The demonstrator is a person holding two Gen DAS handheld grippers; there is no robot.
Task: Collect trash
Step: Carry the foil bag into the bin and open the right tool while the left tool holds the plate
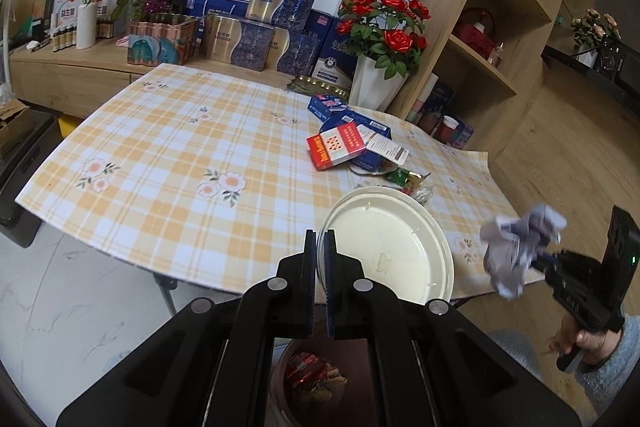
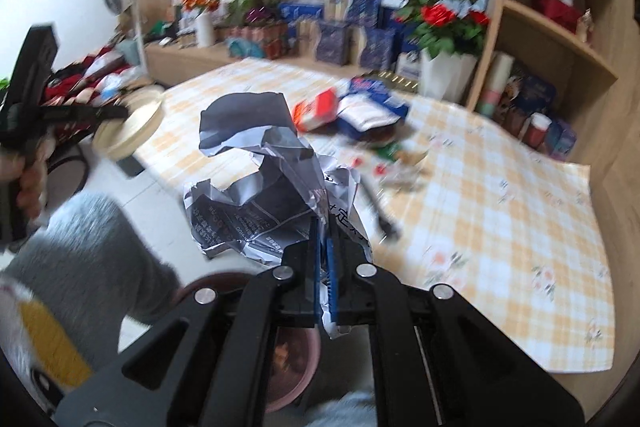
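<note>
The left gripper (image 1: 320,243) is clamped on the rim of a stack of round cream-white disposable plates (image 1: 392,251), held near the near edge of the table with the yellow-and-white checked, flower-printed cloth (image 1: 168,147). The right gripper (image 2: 323,239) is closed on a crumpled ball of grey-and-white printed paper (image 2: 260,187), carried off the table's near edge.

Below both grippers stands a round pinkish bin (image 2: 296,371), at six o'clock in each view; it already holds red wrappers and scraps (image 1: 312,383), so some trash seems collected. The plates and the paper look next in line for it.

Left on the cloth, at about one o'clock from the plates in the left view: a red-and-white cigarette-style box (image 1: 334,147), a pile of blue-and-white flattened cartons (image 1: 360,131), and small green and clear sweet wrappers (image 1: 408,181). By my reckoning the task is around the middle, with that cluster not yet cleared.

The left view is sharp and shows the bin's contents and the right gripper with its paper at three o'clock. The right view is blurred, but it shows the left gripper and the plates from the side at nine o'clock, a grey sleeve (image 2: 88,247), and print on the paper.
</note>
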